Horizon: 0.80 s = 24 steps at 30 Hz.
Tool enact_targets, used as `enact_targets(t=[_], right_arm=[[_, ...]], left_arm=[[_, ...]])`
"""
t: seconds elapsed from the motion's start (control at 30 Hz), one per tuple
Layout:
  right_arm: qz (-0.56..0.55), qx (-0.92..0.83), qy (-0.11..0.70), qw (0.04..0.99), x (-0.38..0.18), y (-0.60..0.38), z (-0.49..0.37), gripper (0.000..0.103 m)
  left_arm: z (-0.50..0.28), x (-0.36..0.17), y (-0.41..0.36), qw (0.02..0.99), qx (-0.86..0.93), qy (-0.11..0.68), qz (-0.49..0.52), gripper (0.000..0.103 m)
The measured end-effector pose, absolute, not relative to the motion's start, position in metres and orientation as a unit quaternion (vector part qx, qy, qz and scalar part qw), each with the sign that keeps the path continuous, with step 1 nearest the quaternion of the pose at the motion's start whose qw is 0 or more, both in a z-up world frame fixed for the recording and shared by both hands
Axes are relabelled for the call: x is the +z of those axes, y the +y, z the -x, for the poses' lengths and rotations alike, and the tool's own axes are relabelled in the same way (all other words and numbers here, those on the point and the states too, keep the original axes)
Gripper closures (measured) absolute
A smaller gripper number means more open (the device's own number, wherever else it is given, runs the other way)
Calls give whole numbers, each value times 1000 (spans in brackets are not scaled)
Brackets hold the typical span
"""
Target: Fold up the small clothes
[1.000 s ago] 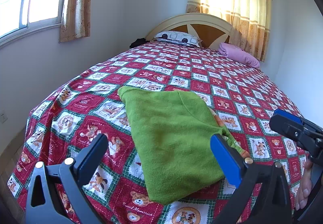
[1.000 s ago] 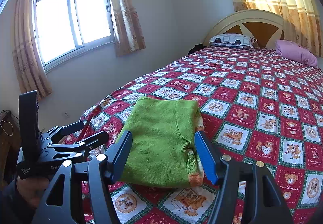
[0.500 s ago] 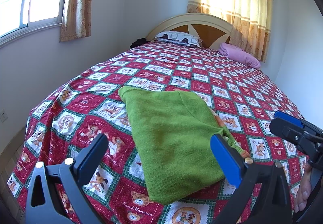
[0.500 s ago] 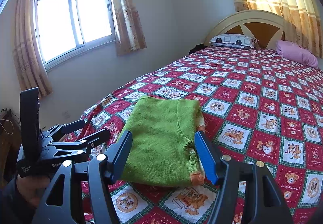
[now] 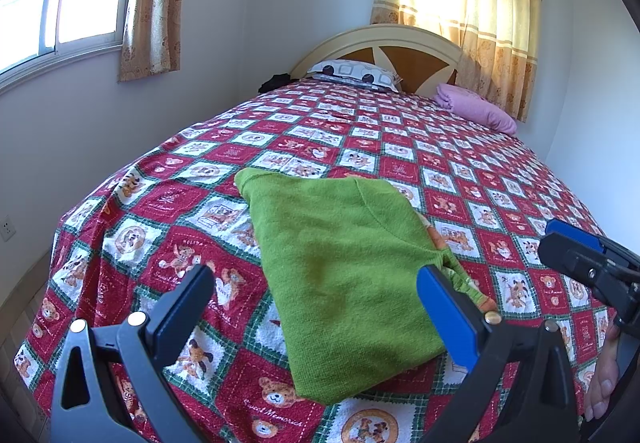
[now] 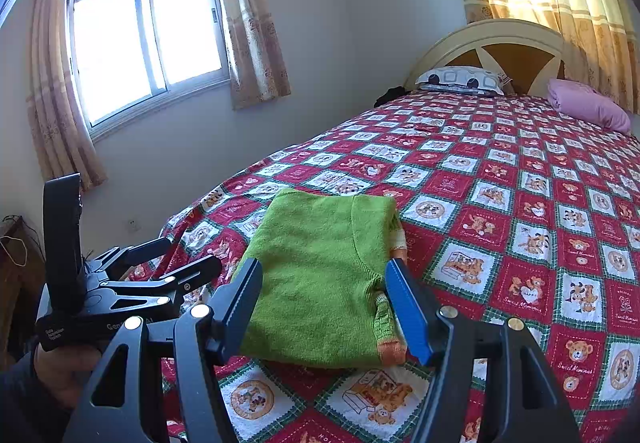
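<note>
Hidden/cut off first: the dark bundle (image 5: 274, 82) at the far left corner of the bed is too small to identify. Near edge of the bedspread (image 5: 168, 203) drops out of frame under both grippers. In the left wrist view the right gripper (image 5: 588, 259) is cut by the right frame edge, only its blue-tipped front and a bit of the hand (image 5: 604, 375) show. In the right wrist view the left gripper (image 6: 160, 263) sits at the near left, seen side-on, held by a hand (image 6: 60, 371) in a dark sleeve; the sweater's near edge is partly behind the right gripper's fingers (image 6: 408, 307)

Green sweater (image 5: 340, 275): folded into a rough rectangle, lying flat on the near-left part of the bed, well short of the patterned pillow (image 5: 356, 71) and pink pillow (image 5: 476, 107) at the headboard (image 5: 380, 43). Knit texture, one folded sleeve along its right side, striped cuff with an orange band at the near right corner (cuff detail clearer in the right wrist view). A strip of paler orange fabric peeks out under the right edge; can't tell what it belongs to

Jaws: left gripper (image 5: 316, 315) wide apart, nothing between the pads, hovering over the near end of the sweater. Right gripper (image 6: 324, 307) also spread, empty, sweater visible through the gap but not pinched
</note>
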State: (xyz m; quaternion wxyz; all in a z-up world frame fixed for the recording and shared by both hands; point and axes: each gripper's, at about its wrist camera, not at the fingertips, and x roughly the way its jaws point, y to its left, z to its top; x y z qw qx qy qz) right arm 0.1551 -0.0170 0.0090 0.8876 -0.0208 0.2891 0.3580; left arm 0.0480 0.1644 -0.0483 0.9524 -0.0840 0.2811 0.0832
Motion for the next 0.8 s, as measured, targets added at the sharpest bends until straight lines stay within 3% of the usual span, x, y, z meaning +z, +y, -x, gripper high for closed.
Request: enact_targets(t=[0.8], right_arm=[[22,361,288,887,5,-20,-152,38]], left_arm=[[-49,-51,163,950,92,290,77,0]])
